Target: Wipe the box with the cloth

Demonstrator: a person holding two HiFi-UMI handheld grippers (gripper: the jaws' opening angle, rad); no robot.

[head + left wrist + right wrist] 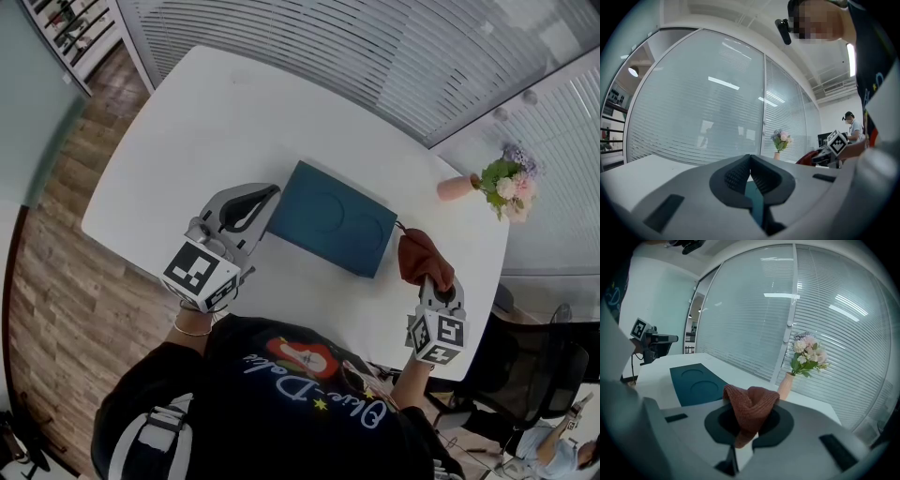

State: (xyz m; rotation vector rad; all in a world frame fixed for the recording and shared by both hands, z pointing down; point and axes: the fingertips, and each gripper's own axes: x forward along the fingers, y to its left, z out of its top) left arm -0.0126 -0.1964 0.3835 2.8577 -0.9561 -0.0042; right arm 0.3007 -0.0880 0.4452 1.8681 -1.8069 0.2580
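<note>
Below the person's dark shirt (281,394), the right gripper (431,286) has its jaws clamped on the rust cloth (419,256) just beside the teal box (333,220), which lies flat on the white desk (216,122). The left gripper (265,197) has its jaws pressed together at the box's left edge.

From here I see a dark teal box (333,220), a rust-brown knitted cloth (419,258), a white tabletop (187,141) and pink-white flowers (506,186).

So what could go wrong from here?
The pink vase of flowers stands near the rust-brown knitted cloth, so a wide wipe might topple it. The left gripper has its jaws together at the edge of the dark teal flat box, seemingly not clamped on it, so the box may slide.
</note>
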